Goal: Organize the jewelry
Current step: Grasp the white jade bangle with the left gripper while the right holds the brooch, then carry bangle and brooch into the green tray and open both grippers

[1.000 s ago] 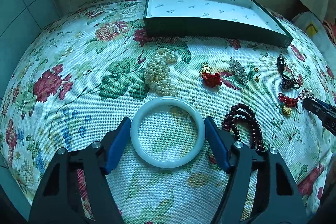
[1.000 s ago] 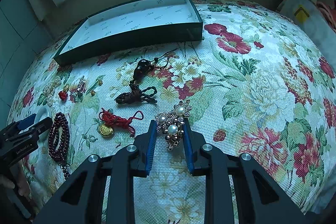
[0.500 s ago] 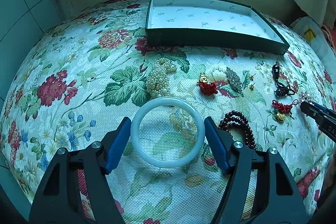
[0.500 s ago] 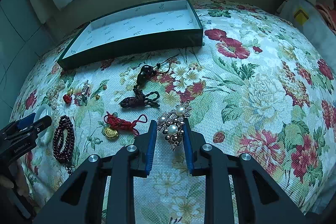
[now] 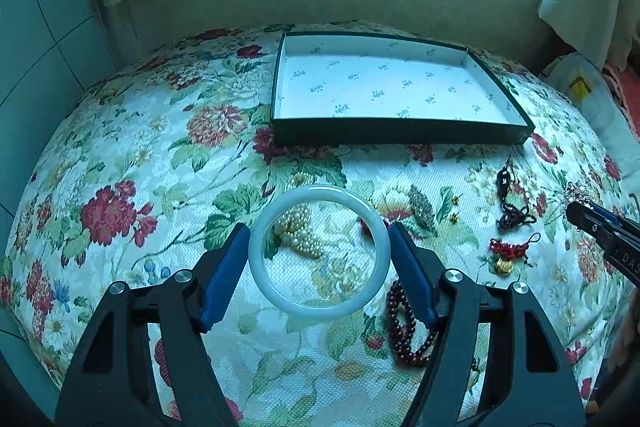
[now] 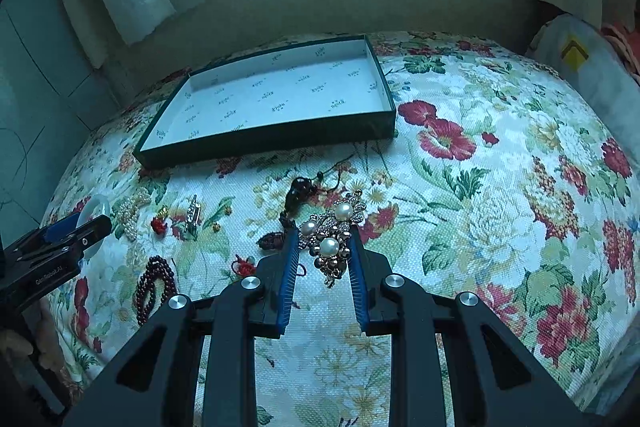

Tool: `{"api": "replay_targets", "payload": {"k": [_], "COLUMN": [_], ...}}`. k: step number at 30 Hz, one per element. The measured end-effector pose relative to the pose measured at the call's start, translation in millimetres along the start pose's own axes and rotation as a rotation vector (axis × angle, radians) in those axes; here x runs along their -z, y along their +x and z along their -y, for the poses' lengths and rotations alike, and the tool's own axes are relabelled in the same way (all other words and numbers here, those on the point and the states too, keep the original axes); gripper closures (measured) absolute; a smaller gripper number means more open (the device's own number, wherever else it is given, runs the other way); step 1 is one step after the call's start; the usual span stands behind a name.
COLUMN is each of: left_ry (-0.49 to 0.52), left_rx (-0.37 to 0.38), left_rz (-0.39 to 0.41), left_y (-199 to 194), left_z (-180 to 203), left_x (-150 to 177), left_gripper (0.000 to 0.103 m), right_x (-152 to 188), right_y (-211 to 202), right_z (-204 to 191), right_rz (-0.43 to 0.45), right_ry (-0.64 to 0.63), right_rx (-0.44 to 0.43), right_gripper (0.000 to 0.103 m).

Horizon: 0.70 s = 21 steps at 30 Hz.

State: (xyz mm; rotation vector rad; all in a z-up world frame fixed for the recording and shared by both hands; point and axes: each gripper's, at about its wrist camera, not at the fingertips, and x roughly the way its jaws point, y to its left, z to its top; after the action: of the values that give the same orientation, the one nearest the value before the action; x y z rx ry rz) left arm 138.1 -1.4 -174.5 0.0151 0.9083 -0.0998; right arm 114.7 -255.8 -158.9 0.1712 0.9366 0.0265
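My left gripper [image 5: 319,251] is shut on a white jade bangle [image 5: 264,269] and holds it above the floral cloth. My right gripper [image 6: 325,247] is shut on a pearl and rhinestone brooch [image 6: 331,235], lifted off the cloth. An empty dark green box [image 5: 400,137] with white lining stands at the back; it also shows in the right wrist view [image 6: 280,143]. On the cloth lie a pearl strand [image 5: 300,231], dark red beads [image 5: 404,331], a red-cord gold charm [image 5: 506,255], a dark knotted cord [image 5: 512,215] and a silver brooch [image 5: 422,207].
The table is round, covered in floral cloth [image 5: 120,187]. A tiled wall [image 5: 40,67] is on the left. A wall and curtains stand behind. A white bag [image 6: 588,75] lies at the far right.
Both grippers have risen off the cloth with their pieces: the bangle and the pearl brooch are lifted, and the box appears farther below in both views.
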Motion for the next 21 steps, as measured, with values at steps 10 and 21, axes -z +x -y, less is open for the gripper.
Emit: {"api": "replay_targets", "payload": {"k": [10,21], "left_ry": [0.041,0.026], "left_rx": [0.019,0.007], "left_rz": [0.090,0.093], "left_y": [15,82], "left_z": [18,28], "left_x": [-72,-136], "left_gripper": [0.033,0.033], "right_x": [-67,-127], "right_y": [6,73], "right_z": [-7,-3], "right_rz": [0.097,0.105], "right_ry": [-0.045,-0.054], "right_rx": [-0.004,-0.009], "right_gripper": [0.078,0.078]}}
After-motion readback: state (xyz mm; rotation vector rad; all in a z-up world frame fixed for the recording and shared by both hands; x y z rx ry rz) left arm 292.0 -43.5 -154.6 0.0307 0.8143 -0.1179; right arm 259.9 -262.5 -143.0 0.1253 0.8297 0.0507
